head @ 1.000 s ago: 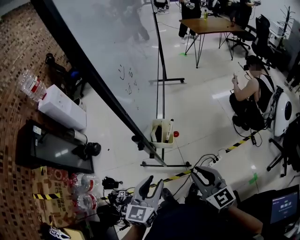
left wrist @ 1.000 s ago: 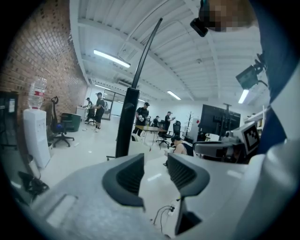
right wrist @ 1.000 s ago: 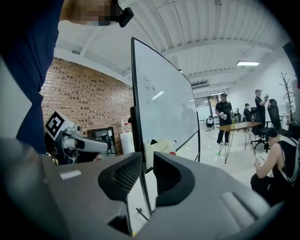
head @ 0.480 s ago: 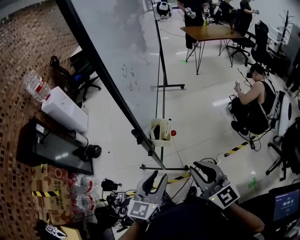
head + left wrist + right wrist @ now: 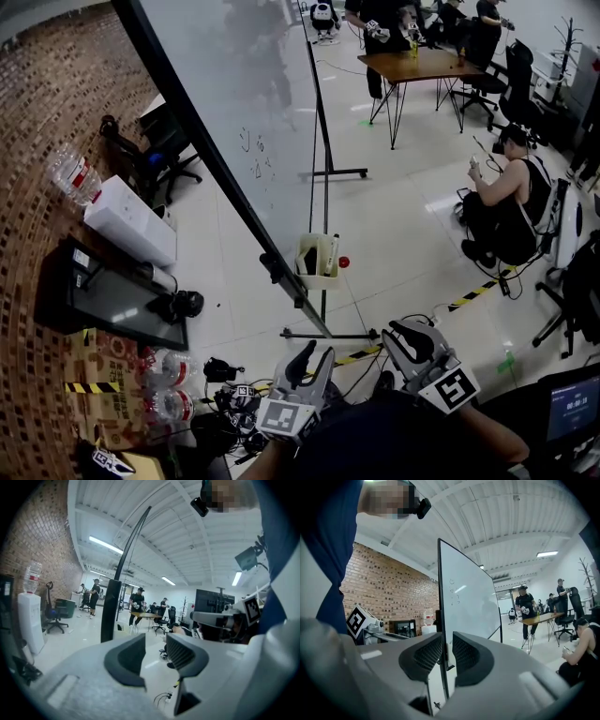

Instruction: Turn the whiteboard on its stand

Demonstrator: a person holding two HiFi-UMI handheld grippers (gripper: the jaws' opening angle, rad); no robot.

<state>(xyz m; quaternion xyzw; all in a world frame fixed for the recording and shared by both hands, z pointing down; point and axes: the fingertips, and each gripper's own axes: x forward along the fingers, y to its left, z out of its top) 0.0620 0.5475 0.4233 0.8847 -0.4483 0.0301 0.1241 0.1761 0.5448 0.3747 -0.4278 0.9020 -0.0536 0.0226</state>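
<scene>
whiteboard (image 5: 234, 103) has slid right in the head view since a second ago. left claw (image 5: 312, 356) has just been closing its jaws, small gap, empty. right claw (image 5: 401, 330) barely parted, empty. board's on its stand (image 5: 328, 333), well ahead of both: already turned or yet to be, can't tell.

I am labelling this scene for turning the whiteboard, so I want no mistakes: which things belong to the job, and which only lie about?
Belong to the job: whiteboard, its stand.

Only lying about: water dispenser, packed water bottles, black office chair, wooden table, yellow-black floor tape.
</scene>
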